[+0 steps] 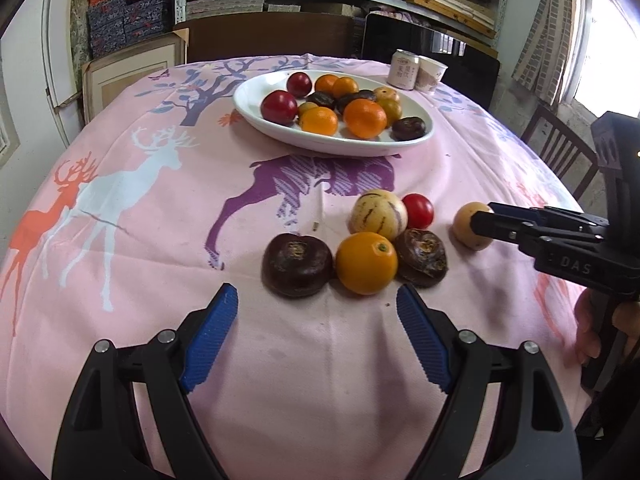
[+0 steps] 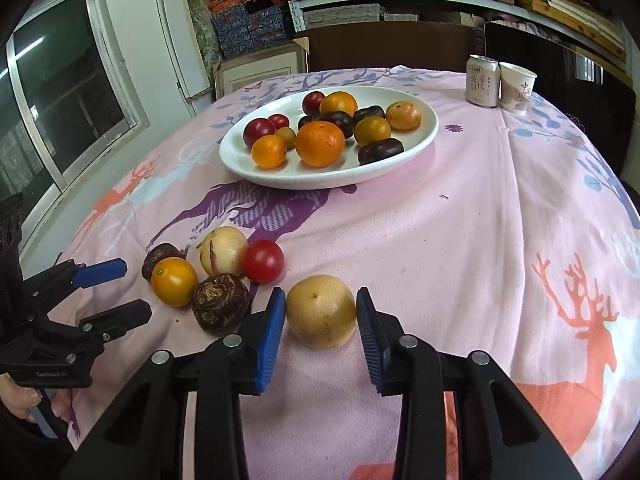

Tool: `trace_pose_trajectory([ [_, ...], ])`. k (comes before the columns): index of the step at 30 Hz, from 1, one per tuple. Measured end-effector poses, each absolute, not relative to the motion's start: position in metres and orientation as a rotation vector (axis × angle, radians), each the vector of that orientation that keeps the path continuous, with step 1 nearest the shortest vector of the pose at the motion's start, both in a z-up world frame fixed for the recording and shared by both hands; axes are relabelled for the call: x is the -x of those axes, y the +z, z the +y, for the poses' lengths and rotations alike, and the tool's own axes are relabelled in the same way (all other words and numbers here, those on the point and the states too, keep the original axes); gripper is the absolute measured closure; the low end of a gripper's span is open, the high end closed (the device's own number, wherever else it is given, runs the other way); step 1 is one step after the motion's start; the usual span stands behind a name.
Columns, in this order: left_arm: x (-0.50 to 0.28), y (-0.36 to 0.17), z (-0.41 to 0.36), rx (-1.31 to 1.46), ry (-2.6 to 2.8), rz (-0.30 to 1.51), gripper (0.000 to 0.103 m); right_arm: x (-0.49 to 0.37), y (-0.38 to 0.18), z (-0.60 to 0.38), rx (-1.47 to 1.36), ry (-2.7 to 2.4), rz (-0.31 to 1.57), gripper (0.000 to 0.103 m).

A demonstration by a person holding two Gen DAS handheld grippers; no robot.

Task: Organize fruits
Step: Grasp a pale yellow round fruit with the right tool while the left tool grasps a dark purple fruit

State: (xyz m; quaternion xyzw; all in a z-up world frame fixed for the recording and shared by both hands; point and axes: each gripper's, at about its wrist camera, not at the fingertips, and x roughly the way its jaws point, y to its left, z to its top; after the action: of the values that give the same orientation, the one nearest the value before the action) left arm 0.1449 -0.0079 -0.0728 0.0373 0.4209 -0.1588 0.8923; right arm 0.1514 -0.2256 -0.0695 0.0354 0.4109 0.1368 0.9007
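Between right gripper (image 2: 321,312) pads: tan fruit (image 2: 321,311).

From my left wrist view, the right gripper (image 1: 478,226) covers part of the yellow fruit (image 1: 466,220); I cannot see its fingertips. The can (image 1: 405,69) lettering is too small to read. The chair (image 1: 560,148) is partly hidden behind the table.
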Motion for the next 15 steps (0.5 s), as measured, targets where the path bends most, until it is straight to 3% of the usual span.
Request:
trace_pose_trajectory([
  [6, -0.158, -0.075, 0.000, -0.116, -0.274, 0.902, 0.023, -0.163, -0.082, -0.222, -0.082, 0.315, 0.934, 0.059],
  [7, -0.160, -0.076, 0.001, -0.120, -0.268, 0.908, 0.023, -0.164, -0.083, -0.224, -0.101, 0.326, 0.939, 0.062],
  [15, -0.173, -0.081, -0.002, -0.152, -0.246, 0.925, 0.024, -0.140, -0.061, -0.230, -0.107, 0.296, 0.761, 0.064],
])
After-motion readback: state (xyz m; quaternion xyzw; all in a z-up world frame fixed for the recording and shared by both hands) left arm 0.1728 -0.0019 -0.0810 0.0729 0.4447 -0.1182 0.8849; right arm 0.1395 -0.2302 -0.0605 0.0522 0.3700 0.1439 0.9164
